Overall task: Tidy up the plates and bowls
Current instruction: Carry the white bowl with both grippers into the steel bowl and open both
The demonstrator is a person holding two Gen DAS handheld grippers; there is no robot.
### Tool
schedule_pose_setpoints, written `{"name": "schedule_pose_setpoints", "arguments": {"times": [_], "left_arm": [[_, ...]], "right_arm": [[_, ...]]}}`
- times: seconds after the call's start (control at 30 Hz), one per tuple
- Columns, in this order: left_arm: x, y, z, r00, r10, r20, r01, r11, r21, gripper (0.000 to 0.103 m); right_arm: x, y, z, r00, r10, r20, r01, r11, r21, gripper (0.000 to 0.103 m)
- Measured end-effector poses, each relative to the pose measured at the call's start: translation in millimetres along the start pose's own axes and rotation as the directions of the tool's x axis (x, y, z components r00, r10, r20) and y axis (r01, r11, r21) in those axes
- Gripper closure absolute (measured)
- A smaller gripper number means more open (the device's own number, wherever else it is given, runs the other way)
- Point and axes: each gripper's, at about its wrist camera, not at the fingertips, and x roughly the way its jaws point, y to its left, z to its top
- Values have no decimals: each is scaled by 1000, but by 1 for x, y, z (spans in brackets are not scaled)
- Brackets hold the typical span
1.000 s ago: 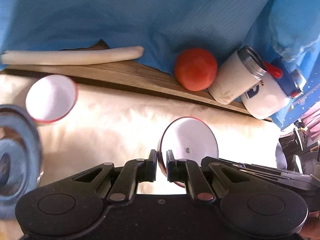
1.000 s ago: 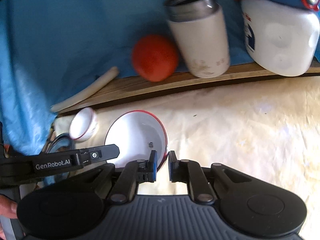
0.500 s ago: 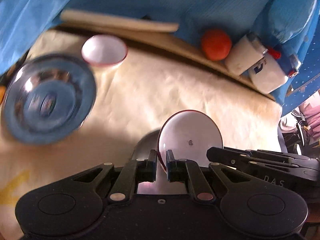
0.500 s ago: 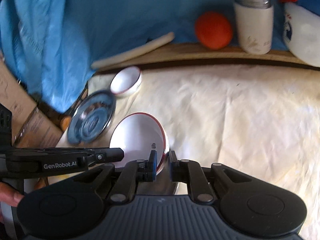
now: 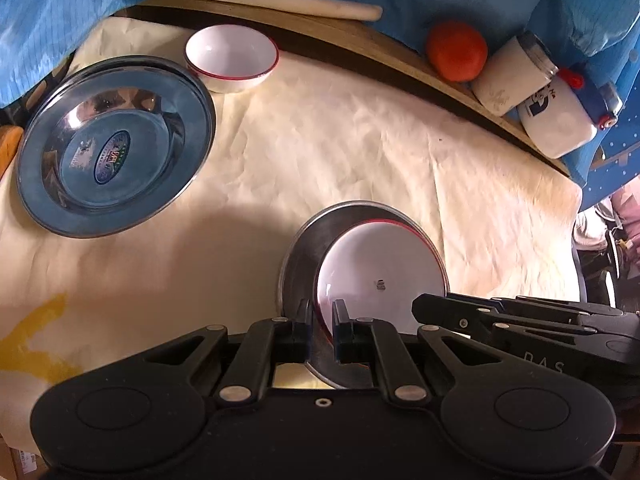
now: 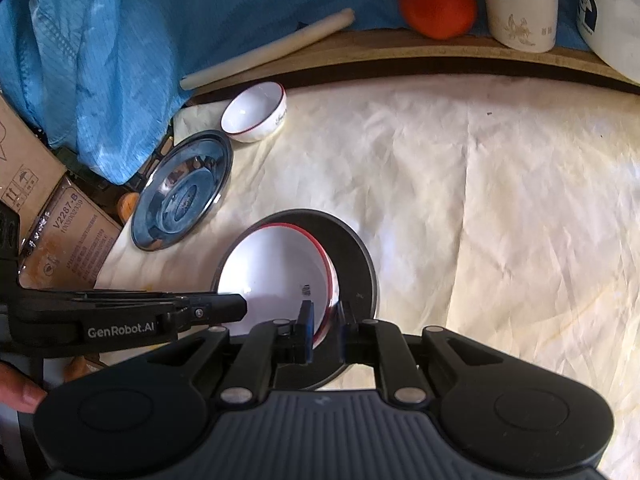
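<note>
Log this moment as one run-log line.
left claw: shut on white bowl rim | right claw: shut on same bowl | bowl: over steel plate | small bowl, second steel plate: untouched

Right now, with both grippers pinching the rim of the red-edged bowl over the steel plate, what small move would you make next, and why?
Probably ease the bowl straight down until it sits flat. The left gripper and right gripper are shut on opposite sides of its rim, and it already appears centred over the steel plate. Whether it touches the plate yet is unclear, so I would open neither gripper first.
</note>
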Motion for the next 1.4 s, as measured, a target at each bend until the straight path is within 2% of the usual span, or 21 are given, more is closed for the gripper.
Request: {"name": "schedule_pose_setpoints", "arguments": {"times": [0.57,1.4], "left_arm": [[6,0,3,999,23,-31,-23,1000,-5,94],[9,2,2,999,17,-28,-18,1000,-15,89]], "right_arm": [[10,-3,-4,999,11,-33,-10,999,36,90],[9,-4,-4,1000,11,0,-11,998,61,89]]}}
